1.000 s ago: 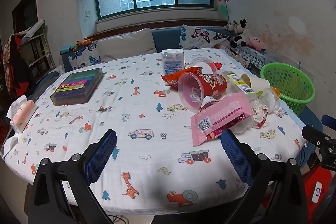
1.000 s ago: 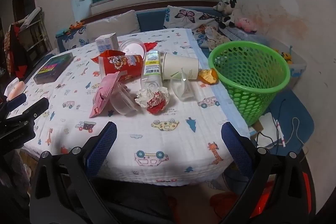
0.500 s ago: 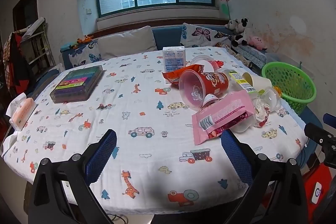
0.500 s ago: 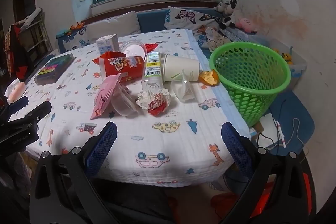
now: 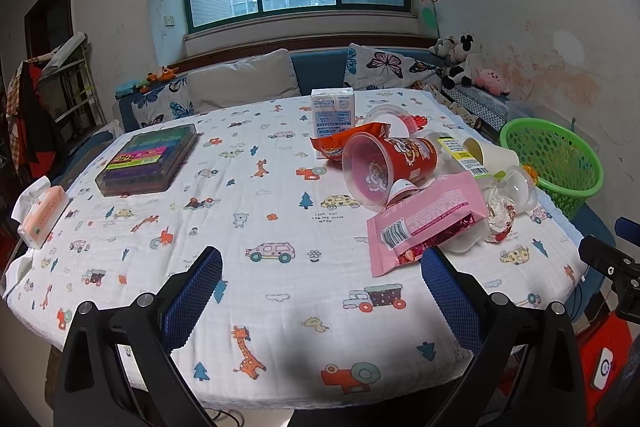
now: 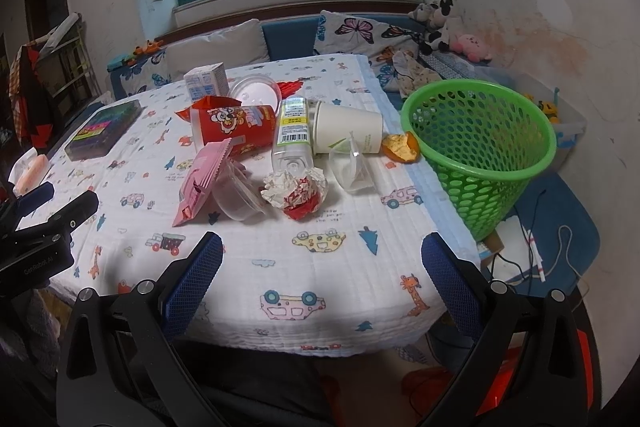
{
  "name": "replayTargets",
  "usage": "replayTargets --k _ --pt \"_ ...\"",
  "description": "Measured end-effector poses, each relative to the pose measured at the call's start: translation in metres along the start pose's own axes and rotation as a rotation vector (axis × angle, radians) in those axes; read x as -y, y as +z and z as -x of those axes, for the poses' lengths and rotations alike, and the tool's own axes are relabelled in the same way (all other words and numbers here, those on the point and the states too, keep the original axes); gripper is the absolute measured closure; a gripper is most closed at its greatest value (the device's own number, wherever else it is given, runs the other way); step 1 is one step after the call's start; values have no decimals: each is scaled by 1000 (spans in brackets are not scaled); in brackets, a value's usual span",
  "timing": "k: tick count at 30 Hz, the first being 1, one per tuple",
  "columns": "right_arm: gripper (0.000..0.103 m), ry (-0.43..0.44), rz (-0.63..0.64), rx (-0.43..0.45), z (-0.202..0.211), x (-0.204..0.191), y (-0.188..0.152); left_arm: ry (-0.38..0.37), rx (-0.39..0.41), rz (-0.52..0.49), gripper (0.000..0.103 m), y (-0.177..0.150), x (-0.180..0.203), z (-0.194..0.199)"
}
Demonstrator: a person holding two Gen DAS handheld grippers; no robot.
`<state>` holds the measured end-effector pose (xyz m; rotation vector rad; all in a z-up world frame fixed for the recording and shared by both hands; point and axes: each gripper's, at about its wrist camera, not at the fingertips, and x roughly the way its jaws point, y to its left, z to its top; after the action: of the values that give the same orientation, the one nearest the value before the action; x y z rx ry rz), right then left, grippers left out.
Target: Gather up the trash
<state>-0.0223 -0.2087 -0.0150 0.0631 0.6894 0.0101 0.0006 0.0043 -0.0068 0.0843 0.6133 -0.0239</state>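
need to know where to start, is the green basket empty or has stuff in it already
Looks empty: the right wrist view looks into the basket and shows only bare mesh walls. The very bottom is hidden, so I cannot be certain.

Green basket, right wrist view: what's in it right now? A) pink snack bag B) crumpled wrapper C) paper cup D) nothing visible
D: the green basket shows only bare mesh inside, while the crumpled wrapper, paper cup and pink snack bag all lie on the table.
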Motion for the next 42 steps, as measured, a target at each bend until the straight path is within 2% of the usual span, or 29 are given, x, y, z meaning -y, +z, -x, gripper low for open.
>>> replayTargets --k 42 --pt "4 7 9 -27 -14 -2 4 0 -30 -8 6 4 1 -19"
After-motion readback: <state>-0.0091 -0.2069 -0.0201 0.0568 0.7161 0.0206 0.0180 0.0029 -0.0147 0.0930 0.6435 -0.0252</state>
